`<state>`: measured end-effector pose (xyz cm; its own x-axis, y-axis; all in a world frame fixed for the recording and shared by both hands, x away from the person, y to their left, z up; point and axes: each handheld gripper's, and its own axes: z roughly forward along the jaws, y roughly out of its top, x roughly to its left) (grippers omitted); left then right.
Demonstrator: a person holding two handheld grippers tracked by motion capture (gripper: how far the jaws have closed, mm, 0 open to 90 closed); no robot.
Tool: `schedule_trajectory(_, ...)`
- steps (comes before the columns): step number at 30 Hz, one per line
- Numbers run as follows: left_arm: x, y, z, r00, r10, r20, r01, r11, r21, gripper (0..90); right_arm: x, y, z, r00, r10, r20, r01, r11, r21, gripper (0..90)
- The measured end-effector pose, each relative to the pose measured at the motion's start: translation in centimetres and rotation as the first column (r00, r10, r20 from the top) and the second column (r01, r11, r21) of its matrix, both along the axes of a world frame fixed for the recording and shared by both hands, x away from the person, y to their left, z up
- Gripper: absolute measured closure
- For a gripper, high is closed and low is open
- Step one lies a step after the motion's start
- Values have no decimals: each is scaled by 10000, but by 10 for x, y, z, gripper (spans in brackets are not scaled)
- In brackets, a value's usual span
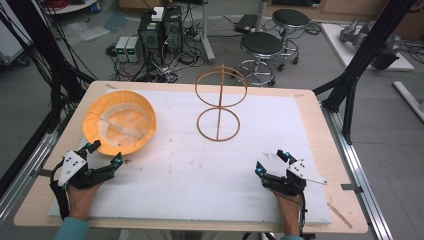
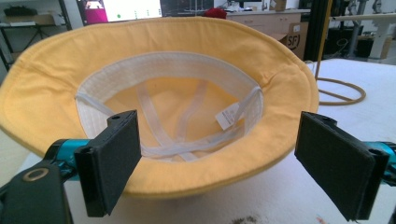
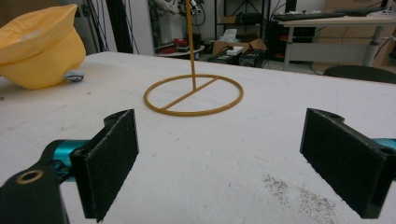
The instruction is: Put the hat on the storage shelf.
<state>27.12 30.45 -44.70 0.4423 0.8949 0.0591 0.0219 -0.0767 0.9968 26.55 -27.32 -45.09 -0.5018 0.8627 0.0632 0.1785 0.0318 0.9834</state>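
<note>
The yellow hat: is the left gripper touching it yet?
Cannot tell. In the left gripper view the open jaws flank the hat's brim, overlapping it without plain contact or gap.

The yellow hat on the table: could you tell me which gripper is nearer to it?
Left. The left gripper sits open right at the near brim of the yellow hat; the right gripper rests open far across the white mat.

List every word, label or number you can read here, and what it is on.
"SF" on a cardboard box in the background of the left gripper view.
White tag sewn inside the yellow hat: print too small to read.
Background screen: too blurred to read.
</note>
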Motion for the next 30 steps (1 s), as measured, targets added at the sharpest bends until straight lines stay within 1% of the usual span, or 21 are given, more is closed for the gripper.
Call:
schedule_trajectory(2, 0, -2, 11, 10000, 9, 98, -9, 10000, 49, 146, 0, 0, 0, 10000, 10, 18, -10, 10000, -32, 105)
schedule_trajectory(4, 1, -3, 15, 10000, -11, 45, 10, 9999, 104, 144, 0, 0, 0, 10000, 8, 4, -8, 10000, -24, 105)
schedule_trajectory(5, 3, -4, 24, 10000, -34, -65, 36, 9996, 272, 143, 0, 0, 0, 10000, 11, 7, -11, 10000, -28, 105)
schedule_trajectory(6, 4, -3, 28, 9999, -48, -113, 52, 9995, 298, 141, 0, 0, 0, 10000, 8, 6, -8, 10000, -26, 105)
schedule_trajectory(7, 4, -3, 28, 9999, -48, -113, 52, 9995, 298, 135, 0, 0, 0, 10000, 7, 9, -7, 10000, -29, 105)
schedule_trajectory(8, 5, -1, 34, 9997, -195, -161, 200, 9993, 310, 135, 0, 0, 0, 10000, 7, 9, -7, 10000, -29, 105)
schedule_trajectory(9, 7, 3, 40, 9991, -284, -309, 287, 9995, 105, 87, 0, 0, 0, 10000, 30, 42, -30, 10000, -47, 105)
schedule_trajectory(10, 9, 6, 44, 9985, -297, -469, 295, 9996, -44, 86, 0, 0, 0, 10000, 33, 43, -33, 10000, -44, 105)
schedule_trajectory(11, 9, 6, 44, 9985, -297, -469, 295, 9996, -44, 86, 0, 0, 0, 10000, 15, 6, -15, 10000, -32, 105)
schedule_trajectory(12, 12, 11, 50, 9981, -109, -605, 100, 9998, -155, 85, 0, 0, 0, 10000, 24, -4, -24, 10000, -24, 105)
schedule_trajectory(13, 12, 11, 50, 9981, -109, -605, 100, 9998, -155, 81, 0, 0, 0, 10000, 23, -7, -23, 10000, -4, 105)
schedule_trajectory(14, 16, 16, 57, 9971, 9, -767, -9, 10000, -4, 79, 0, 0, 0, 10000, 22, -8, -22, 10000, -9, 105)
schedule_trajectory(17, 20, 21, 64, 9955, -20, -946, 27, 10000, 69, 79, 0, 0, 0, 10000, 10, -15, -10, 10000, 3, 105)
schedule_trajectory(19, 31, 30, 76, 9907, -22, -1358, 57, 9997, 251, 79, 0, 0, 0, 10000, 1, -10, -1, 10000, -24, 105)
schedule_trajectory(20, 31, 30, 76, 9907, -22, -1358, 57, 9997, 251, 79, 0, 0, 0, 10000, -2, 16, 3, 10000, -39, 105)
schedule_trajectory(21, 37, 35, 81, 9876, 9, -1571, 47, 9994, 356, 79, 0, 0, 0, 10000, -6, -9, 6, 10000, -30, 105)
schedule_trajectory(22, 40, 38, 84, 9860, -19, -1667, 83, 9992, 380, 79, 1, 0, 0, 10000, -17, -7, 17, 10000, -41, 105)
schedule_trajectory(23, 40, 38, 84, 9860, -19, -1667, 83, 9992, 380, 79, 1, 0, 0, 10000, -6, 30, 6, 10000, -54, 105)
schedule_trajectory(24, 47, 43, 87, 9819, 8, -1896, 76, 9990, 440, 79, 1, 0, 0, 10000, -14, 34, 14, 10000, -86, 105)
schedule_trajectory(27, 55, 50, 89, 9786, 219, -2046, -60, 9969, 780, 79, 0, 1, 0, 10000, 12, -48, -13, 10000, -62, 105)
schedule_trajectory(30, 65, 58, 90, 9697, 423, -2405, -232, 9964, 819, 79, 0, 1, 0, 10000, 30, -73, -31, 10000, -70, 105)
